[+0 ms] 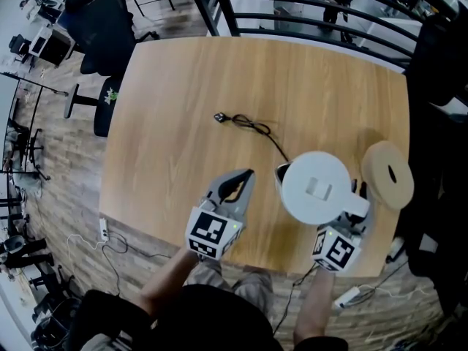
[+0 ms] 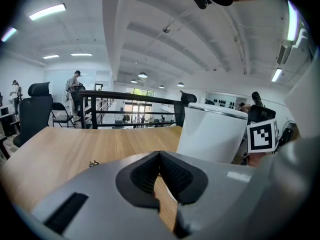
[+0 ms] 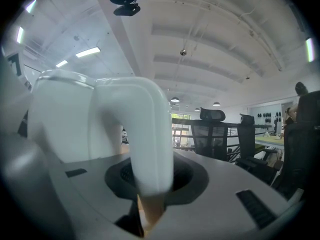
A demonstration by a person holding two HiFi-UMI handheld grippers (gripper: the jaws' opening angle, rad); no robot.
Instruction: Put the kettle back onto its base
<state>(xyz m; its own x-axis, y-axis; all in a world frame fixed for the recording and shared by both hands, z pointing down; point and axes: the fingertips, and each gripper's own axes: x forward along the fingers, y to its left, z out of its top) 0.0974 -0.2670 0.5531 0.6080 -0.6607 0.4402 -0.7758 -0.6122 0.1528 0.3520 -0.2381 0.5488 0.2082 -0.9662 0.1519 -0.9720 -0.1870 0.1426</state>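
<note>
Grip mattered most at this step. The right gripper [image 3: 150, 186] had its jaws clenched on the lower part of the curved white plastic handle [image 3: 147, 129], which filled the gap between them. Just ahead of those jaws stood the round white electric kettle [image 1: 314, 185], upright, with its flat lid facing up. Whether it hung above the pale wooden desk [image 1: 183, 101] or sat down already could not be told.

To the left of those jaws, near the kettle but apart from it, the left gripper [image 1: 245, 181] had its jaws pressed together on nothing.

Beyond the left jaws a thin black cord [image 1: 256, 128] ran from its plug [image 1: 219, 117] to under the kettle's left edge. From that, the base probably lay beneath the body, hidden. A sound approach was a firm, level hold and a straight descent, so the bottom socket met the base squarely, with the idle jaws ready to steady the base.

Right of the kettle lay a round tan disc with a dark slot [image 1: 387, 172], close enough to be clipped by the handle.
</note>
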